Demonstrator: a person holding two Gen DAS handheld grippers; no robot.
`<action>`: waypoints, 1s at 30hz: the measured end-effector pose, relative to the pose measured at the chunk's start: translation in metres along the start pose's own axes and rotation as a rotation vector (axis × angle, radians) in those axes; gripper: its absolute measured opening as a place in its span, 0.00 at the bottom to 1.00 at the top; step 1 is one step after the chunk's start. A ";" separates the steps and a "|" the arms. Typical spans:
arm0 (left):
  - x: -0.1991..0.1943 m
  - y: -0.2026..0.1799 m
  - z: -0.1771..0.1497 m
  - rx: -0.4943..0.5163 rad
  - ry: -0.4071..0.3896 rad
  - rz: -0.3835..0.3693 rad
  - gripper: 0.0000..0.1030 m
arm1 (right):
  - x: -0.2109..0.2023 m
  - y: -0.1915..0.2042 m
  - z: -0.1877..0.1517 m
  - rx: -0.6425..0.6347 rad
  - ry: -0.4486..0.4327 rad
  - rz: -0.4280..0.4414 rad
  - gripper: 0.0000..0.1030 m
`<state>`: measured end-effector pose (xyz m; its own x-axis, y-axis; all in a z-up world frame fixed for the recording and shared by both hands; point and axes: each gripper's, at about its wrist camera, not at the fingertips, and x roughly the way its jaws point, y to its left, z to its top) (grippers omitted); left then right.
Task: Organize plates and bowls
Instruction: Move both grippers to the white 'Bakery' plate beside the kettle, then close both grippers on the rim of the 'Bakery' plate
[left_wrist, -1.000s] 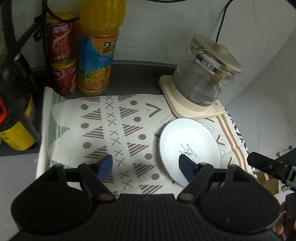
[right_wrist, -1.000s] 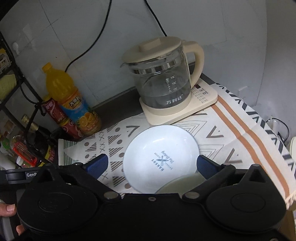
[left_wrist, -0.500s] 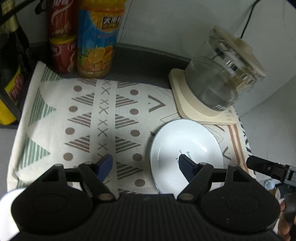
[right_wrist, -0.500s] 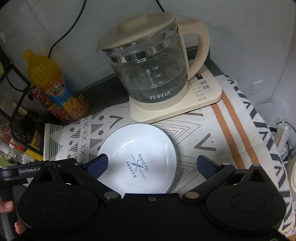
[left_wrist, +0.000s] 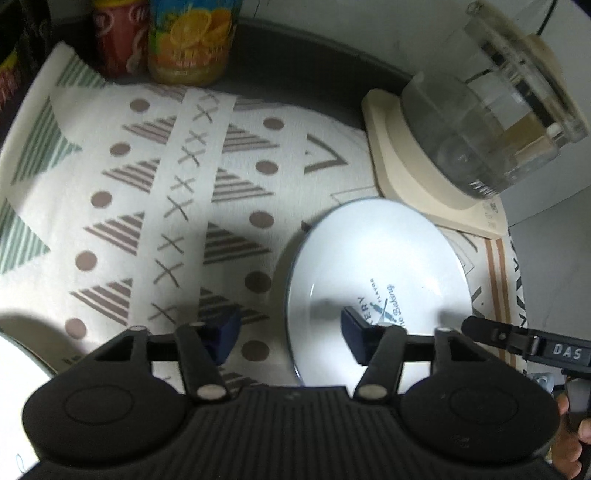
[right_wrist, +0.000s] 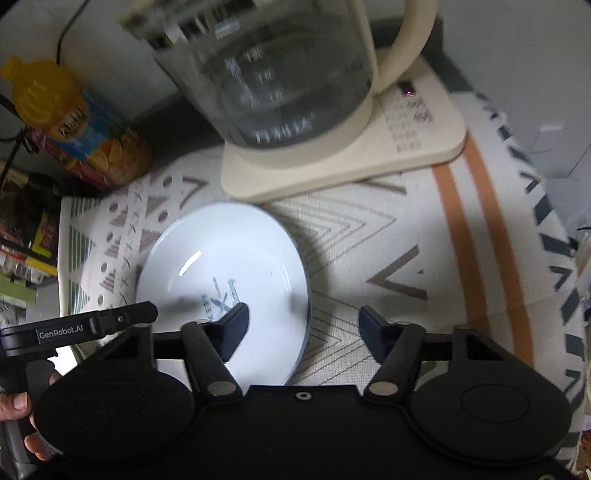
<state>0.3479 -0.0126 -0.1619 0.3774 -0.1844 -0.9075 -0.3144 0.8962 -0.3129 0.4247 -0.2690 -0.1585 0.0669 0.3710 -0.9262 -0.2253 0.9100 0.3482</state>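
Note:
A white plate (left_wrist: 376, 269) with a blue bakery print lies flat on the patterned cloth in front of the kettle; it also shows in the right wrist view (right_wrist: 225, 273). My left gripper (left_wrist: 288, 328) is open and empty, with the plate's left rim between its fingers. My right gripper (right_wrist: 303, 325) is open and empty, with the plate's right rim between its fingers. A white rounded dish edge (left_wrist: 18, 373) shows at the lower left of the left wrist view.
A glass kettle (right_wrist: 266, 62) on a cream base (right_wrist: 413, 147) stands just behind the plate. An orange juice bottle (left_wrist: 192, 40) and red cans (left_wrist: 118, 40) stand at the back left. The patterned cloth (left_wrist: 155, 206) covers the table.
Both grippers have moved forward and lower toward the plate, each now straddling one rim. The pale dish seen low in the right wrist view a second ago is out of sight.

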 end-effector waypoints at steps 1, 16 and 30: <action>0.003 0.000 -0.001 -0.010 0.009 0.006 0.47 | 0.004 -0.002 0.000 -0.004 0.015 0.005 0.53; 0.015 -0.010 -0.008 0.019 0.010 0.013 0.23 | 0.036 0.002 0.009 -0.049 0.116 0.067 0.27; -0.009 -0.002 0.001 -0.012 -0.051 -0.035 0.18 | 0.010 0.008 0.008 -0.041 0.006 0.074 0.16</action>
<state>0.3462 -0.0125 -0.1524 0.4320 -0.1948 -0.8806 -0.3103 0.8847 -0.3479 0.4314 -0.2565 -0.1643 0.0427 0.4354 -0.8992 -0.2691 0.8718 0.4094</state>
